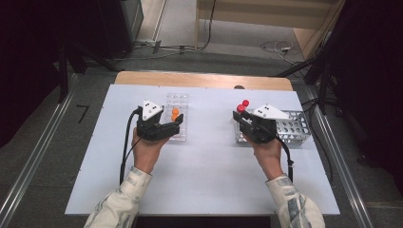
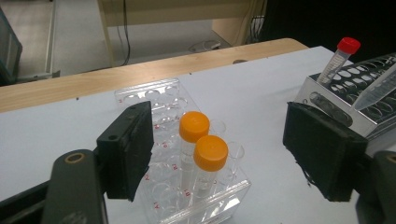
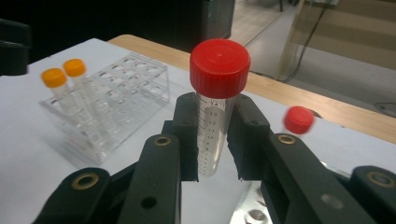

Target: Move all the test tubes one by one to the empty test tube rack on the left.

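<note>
Gripping clear graduated red-capped tube [image 3: 212,116], upright: right claw [image 3: 215,140]; left claw [image 2: 224,154] open, empty.

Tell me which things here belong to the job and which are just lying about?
In the job:
- right tool, clamped on a red-capped tube
- metal rack
- clear rack holding two orange-capped tubes
- left tool, open

Lying about:
- cables on the floor

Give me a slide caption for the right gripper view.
Right tongs clamp a red-capped tube upright, with two orange-capped tubes in a clear rack behind.
</note>
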The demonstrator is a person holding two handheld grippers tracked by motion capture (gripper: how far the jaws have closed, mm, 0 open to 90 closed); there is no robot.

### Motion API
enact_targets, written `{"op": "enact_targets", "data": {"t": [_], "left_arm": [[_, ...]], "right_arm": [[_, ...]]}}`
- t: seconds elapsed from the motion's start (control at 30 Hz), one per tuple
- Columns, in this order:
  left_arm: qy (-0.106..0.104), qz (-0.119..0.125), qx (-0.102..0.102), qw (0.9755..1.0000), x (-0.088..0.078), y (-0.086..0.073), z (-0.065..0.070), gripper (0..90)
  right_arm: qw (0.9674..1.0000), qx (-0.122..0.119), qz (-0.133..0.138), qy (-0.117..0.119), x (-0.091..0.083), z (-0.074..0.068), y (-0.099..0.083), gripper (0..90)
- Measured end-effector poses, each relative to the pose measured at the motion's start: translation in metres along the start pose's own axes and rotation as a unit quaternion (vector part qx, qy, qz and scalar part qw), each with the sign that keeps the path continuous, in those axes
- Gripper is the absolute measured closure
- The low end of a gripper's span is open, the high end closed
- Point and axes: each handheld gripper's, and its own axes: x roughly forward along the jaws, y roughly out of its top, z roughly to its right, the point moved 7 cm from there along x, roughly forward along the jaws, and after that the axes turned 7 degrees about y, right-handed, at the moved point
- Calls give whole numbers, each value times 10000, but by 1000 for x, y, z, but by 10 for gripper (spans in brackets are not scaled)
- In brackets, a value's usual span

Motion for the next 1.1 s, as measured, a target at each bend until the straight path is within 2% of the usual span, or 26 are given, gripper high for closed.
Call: {"op": "enact_targets", "data": {"t": [0.27,0.37,0.47,0.7,0.87,1.0,1.1], "left_arm": [[-148,81,45,9998,-4,3,11,233],[-292,91,18,9995,-6,4,16,239],[-532,94,-33,9985,-8,5,26,245],[-895,77,226,9957,-13,5,55,248],[-1133,42,394,9928,-13,1,65,398],[-1194,21,483,9917,-13,-1,69,502],[-1155,16,549,9918,-12,-3,69,577]], "right_arm": [[9991,-144,-154,361,19,-31,-5,711],[9983,-208,-259,486,28,-44,-10,711],[9973,-238,-355,596,35,-55,-15,711],[9944,-359,-476,878,49,-82,-21,711],[9933,-358,-480,989,53,-91,-22,711],[9924,-405,-498,1051,54,-97,-22,711],[9920,-415,-499,1083,54,-99,-23,711]]}}
